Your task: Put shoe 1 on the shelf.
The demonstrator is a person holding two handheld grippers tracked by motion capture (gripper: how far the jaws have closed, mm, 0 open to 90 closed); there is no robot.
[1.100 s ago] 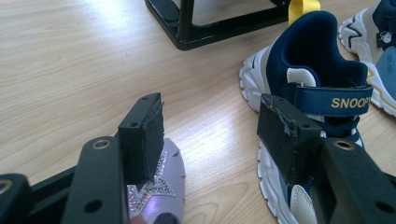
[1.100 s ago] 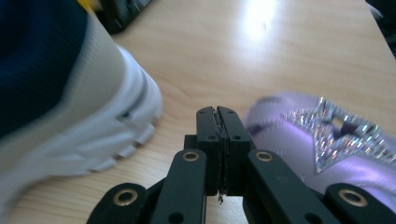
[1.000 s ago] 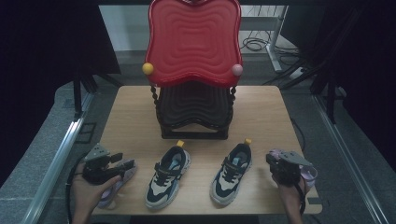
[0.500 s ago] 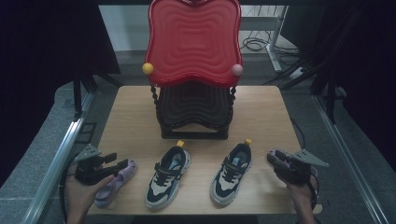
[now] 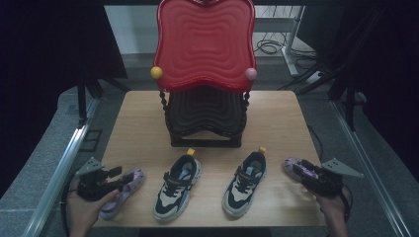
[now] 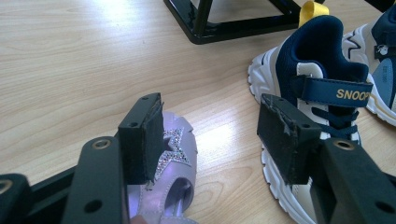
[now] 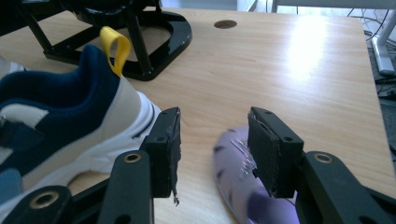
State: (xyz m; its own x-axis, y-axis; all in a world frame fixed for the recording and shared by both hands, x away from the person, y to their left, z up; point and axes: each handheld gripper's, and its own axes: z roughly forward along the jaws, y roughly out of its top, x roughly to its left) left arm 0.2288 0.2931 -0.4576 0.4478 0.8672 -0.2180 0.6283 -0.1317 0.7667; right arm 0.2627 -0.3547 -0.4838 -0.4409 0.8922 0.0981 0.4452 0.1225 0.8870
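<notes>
My left gripper (image 5: 117,177) (image 6: 212,116) stands open low over the toe of a purple sandal (image 5: 124,191) (image 6: 180,149) with a glitter star, at the table's front left. My right gripper (image 5: 299,168) (image 7: 215,123) is open at the front right. Its jaws have just been opening; the other purple sandal (image 5: 291,164) (image 7: 233,179) lies on the table under them, blurred, and the pads do not touch it. Two navy and white sneakers (image 5: 178,185) (image 5: 244,182) with yellow heel loops stand between the sandals. One sneaker (image 6: 322,70) shows "SNOOP" on its strap.
A black rack (image 5: 205,116) topped by a red wavy panel (image 5: 205,44) stands at the middle of the wooden table (image 5: 276,113). Its black base (image 7: 154,37) is close behind the sneakers. Metal rails run along both sides of the table.
My right gripper has drawn back to the right and let go of the purple sandal, whose toe now shows ahead of its jaws. The left gripper has barely shifted.
</notes>
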